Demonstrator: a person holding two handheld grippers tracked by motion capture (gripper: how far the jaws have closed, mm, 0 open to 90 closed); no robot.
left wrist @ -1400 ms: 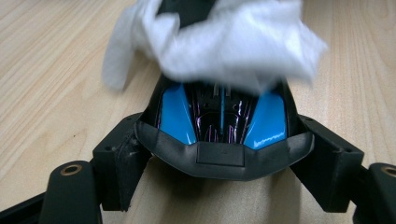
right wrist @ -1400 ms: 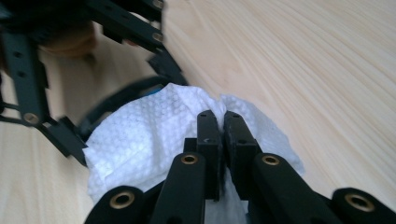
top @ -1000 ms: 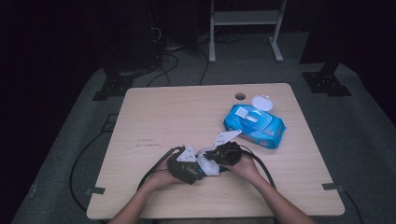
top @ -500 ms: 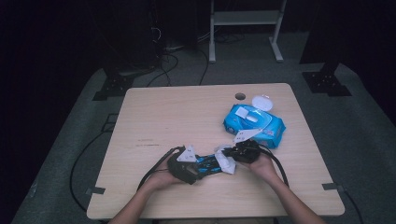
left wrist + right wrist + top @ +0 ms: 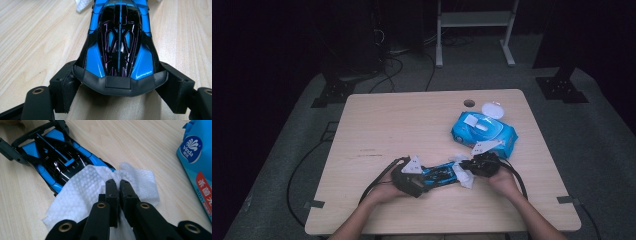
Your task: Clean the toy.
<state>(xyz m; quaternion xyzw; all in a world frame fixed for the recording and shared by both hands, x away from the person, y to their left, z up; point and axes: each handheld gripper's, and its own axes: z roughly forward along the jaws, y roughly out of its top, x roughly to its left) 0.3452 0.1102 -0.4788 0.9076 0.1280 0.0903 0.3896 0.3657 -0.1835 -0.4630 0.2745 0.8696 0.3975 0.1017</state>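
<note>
Left hand-held gripper (image 5: 120,100) clamped on toy car (image 5: 120,45) tail; right hand-held gripper (image 5: 116,186) pinching wet wipe (image 5: 82,192) at nose. Wiping midway, rest of body left.

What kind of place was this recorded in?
Probably a lab or studio recording bay: a pale wooden table on grey floor matting, dark surroundings, black equipment stands and loose cables behind.

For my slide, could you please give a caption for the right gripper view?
Right gripper pinches a white wipe over one end of the blue toy car.
</note>
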